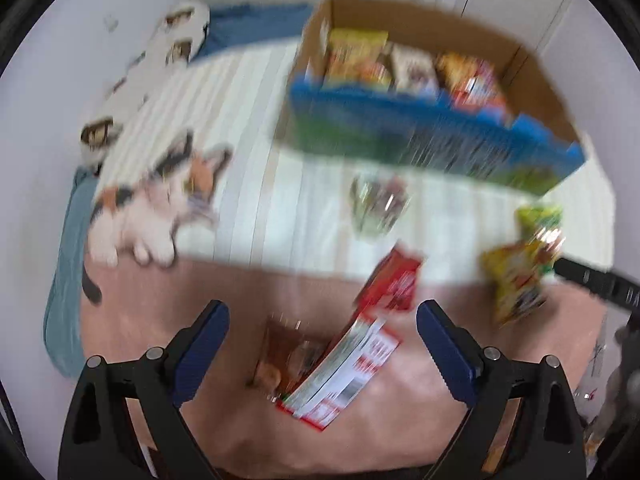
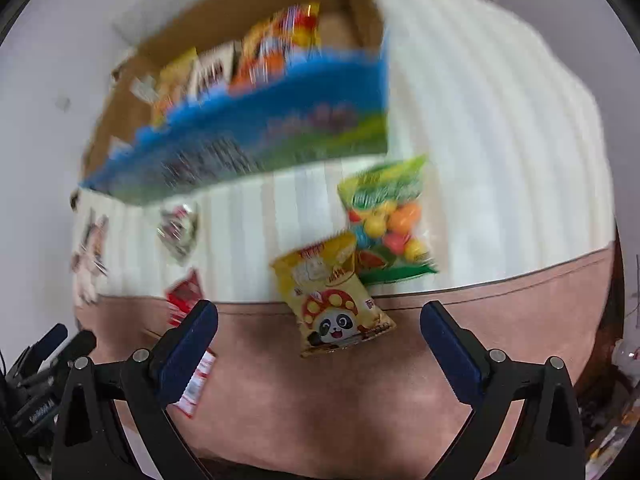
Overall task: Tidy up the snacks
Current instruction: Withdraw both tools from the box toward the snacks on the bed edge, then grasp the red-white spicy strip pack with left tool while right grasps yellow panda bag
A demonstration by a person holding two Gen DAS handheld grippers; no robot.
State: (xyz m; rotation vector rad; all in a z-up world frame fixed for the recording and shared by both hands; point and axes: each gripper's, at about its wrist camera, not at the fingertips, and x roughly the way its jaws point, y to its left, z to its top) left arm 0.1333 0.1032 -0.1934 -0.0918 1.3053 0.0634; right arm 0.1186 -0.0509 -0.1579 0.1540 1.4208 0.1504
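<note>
Both your tongs are spread wide and empty: left tongs [image 1: 322,322] over the red snack box [image 1: 352,354], right tongs [image 2: 319,322] over the yellow panda bag [image 2: 332,300].

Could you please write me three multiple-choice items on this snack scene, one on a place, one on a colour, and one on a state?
1. Where does the yellow panda packet lie?
A. inside the cardboard box
B. across the edge where the white striped cover meets the pink blanket
C. on the cat plush

2. What colour is the top band of the cardboard box's printed front?
A. blue
B. black
C. purple

3. How does the right gripper stand?
A. shut on a packet
B. shut on nothing
C. open, holding nothing

Answers:
1 B, its top is on the white striped cover, its bottom on the pink blanket.
2 A, a blue band runs above the green.
3 C, its fingers stand wide apart with nothing between them.
</note>
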